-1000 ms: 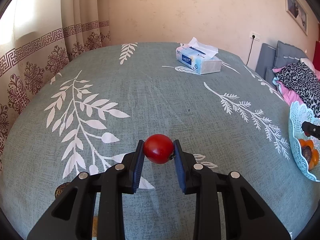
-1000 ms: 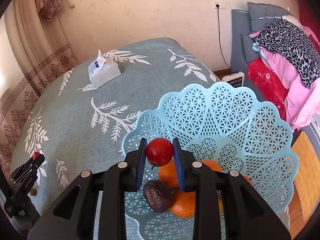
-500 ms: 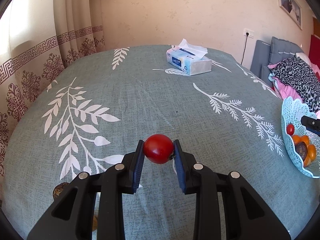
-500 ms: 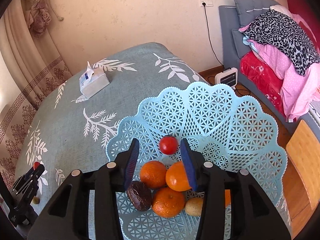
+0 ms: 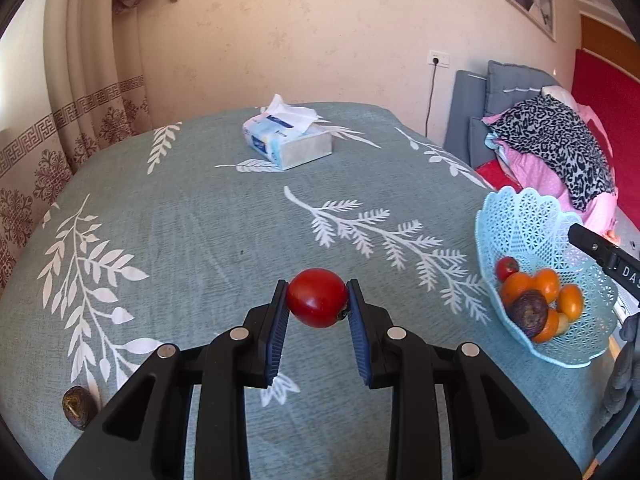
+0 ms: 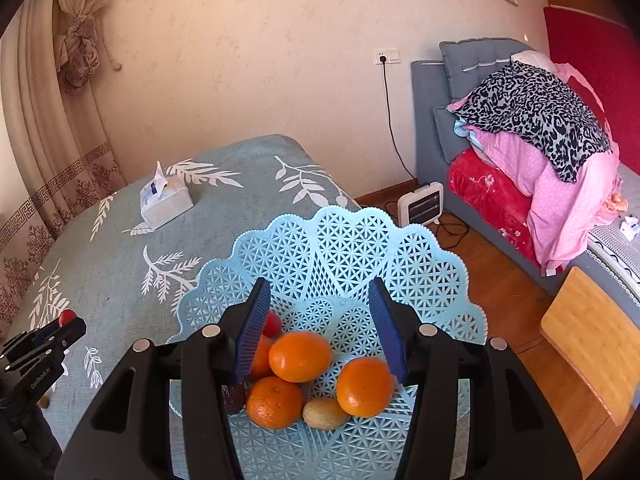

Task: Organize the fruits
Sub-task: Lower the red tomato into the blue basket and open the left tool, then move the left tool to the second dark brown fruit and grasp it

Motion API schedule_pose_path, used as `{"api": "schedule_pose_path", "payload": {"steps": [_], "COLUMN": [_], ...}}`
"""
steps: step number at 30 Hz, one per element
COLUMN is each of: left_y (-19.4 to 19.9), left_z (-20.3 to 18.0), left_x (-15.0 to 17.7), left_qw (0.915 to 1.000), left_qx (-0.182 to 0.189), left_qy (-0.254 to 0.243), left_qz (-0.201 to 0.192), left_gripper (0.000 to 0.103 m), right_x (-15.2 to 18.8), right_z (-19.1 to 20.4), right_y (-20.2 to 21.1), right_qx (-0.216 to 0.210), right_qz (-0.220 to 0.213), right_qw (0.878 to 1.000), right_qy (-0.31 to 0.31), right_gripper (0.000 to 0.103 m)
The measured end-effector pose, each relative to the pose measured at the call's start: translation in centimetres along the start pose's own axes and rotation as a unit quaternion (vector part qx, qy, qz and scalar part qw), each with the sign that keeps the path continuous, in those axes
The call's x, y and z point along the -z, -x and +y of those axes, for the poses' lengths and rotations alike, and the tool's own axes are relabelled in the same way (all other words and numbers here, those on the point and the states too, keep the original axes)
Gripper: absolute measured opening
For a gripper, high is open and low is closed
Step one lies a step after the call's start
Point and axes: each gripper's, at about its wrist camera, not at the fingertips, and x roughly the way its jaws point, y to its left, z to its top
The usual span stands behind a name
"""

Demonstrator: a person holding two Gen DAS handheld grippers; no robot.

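Note:
My left gripper (image 5: pixel 318 304) is shut on a red tomato (image 5: pixel 317 297) and holds it above the teal tablecloth. The light blue lattice basket (image 5: pixel 532 220) sits at the table's right edge with oranges (image 5: pixel 520 286), a small red tomato (image 5: pixel 506 267) and a dark passion fruit (image 5: pixel 529 312). In the right wrist view my right gripper (image 6: pixel 320 320) is open and empty above the basket (image 6: pixel 340 240), over the oranges (image 6: pixel 300 355); the small red tomato (image 6: pixel 273 324) is partly hidden behind its left finger. A dark wrinkled fruit (image 5: pixel 76 406) lies on the table at lower left.
A tissue box (image 5: pixel 288 140) stands at the far side of the table. A curtain (image 5: pixel 80 80) hangs at left. A sofa with piled clothes (image 6: pixel 532 120), a small heater (image 6: pixel 420 204) and a wooden board (image 6: pixel 592 332) are right of the table.
My right gripper opened and dropped its red tomato into the basket, then pulled back and up. My left gripper carried its tomato rightward, bringing the basket into view.

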Motion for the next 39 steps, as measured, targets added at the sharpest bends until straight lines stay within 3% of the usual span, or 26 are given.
{"api": "schedule_pose_path", "payload": {"steps": [7, 20, 21, 22, 23, 24, 33, 39], "left_y": [-0.6, -3.0, -3.2, -3.5, -3.5, -3.5, -3.3, -2.8], "left_z": [-4.9, -12.0, -12.3, -12.4, -12.3, -12.1, -9.1, -7.5], "left_x": [-1.8, -3.0, -2.9, -2.8, -2.7, -2.5, -2.3, -2.1], "left_qw": [0.9974, 0.9875, 0.9866, 0.9859, 0.9859, 0.9865, 0.9916, 0.9944], "left_qx": [0.059, 0.122, 0.127, 0.132, 0.132, 0.130, 0.110, 0.093], "left_qy": [-0.041, -0.100, -0.102, -0.103, -0.102, -0.100, -0.067, -0.050], "left_qz": [-0.009, -0.006, -0.002, 0.002, 0.002, -0.001, 0.001, 0.001], "left_gripper": [0.029, 0.030, 0.033, 0.038, 0.052, 0.058, 0.058, 0.066], "right_x": [0.3, 0.6, 0.7, 0.8, 0.9, 1.0, 1.2, 1.4], "right_z": [-1.1, -2.5, -2.5, -2.6, -2.6, -2.5, -1.8, -0.8], "right_y": [0.1, 0.1, 0.0, -0.1, -0.2, -0.3, -0.5, -0.3], "right_qx": [-0.006, -0.013, -0.013, -0.014, -0.015, -0.016, -0.018, -0.024], "right_qz": [-0.006, -0.006, -0.005, -0.003, -0.002, 0.000, 0.001, 0.000], "right_qw": [1.000, 1.000, 1.000, 0.999, 0.999, 0.999, 1.000, 1.000], "right_qy": [-0.010, -0.027, -0.028, -0.029, -0.029, -0.029, -0.022, -0.009], "right_gripper": [0.053, 0.053, 0.053, 0.053, 0.053, 0.053, 0.053, 0.053]}}
